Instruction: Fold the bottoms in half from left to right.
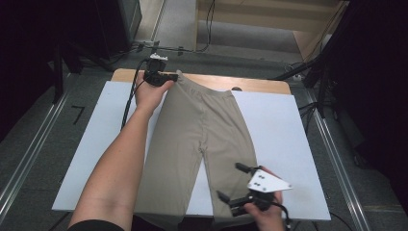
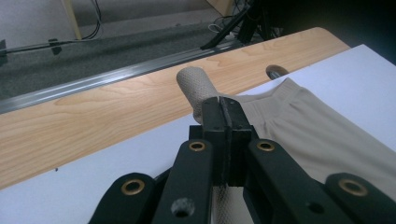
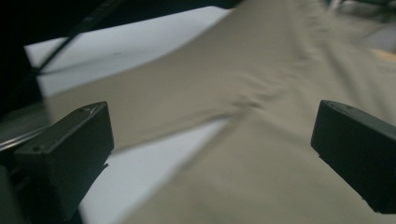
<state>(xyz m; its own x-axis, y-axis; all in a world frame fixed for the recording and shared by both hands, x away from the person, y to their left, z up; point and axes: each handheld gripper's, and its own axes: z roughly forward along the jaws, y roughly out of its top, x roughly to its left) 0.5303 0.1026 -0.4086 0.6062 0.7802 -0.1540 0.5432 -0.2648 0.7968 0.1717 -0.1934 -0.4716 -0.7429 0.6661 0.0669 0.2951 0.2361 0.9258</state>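
Beige shorts flat on desk, left claw on waistband corner

Shorts (image 1: pixel 202 139) lie centre frame on white board (image 1: pixel 284 139) over desk (image 1: pixel 260 85); left claw (image 1: pixel 169 77), upper left, clamped shut on waistband corner (image 2: pixel 196 86); right claw (image 1: pixel 231 182), lower right, jaws wide apart, holding nothing, over the right leg hem.

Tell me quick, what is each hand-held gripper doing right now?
Left hand-held gripper: shut on the waistband corner of the beige stretch-fabric shorts.
Right hand-held gripper: open, holding nothing, above a shorts leg.
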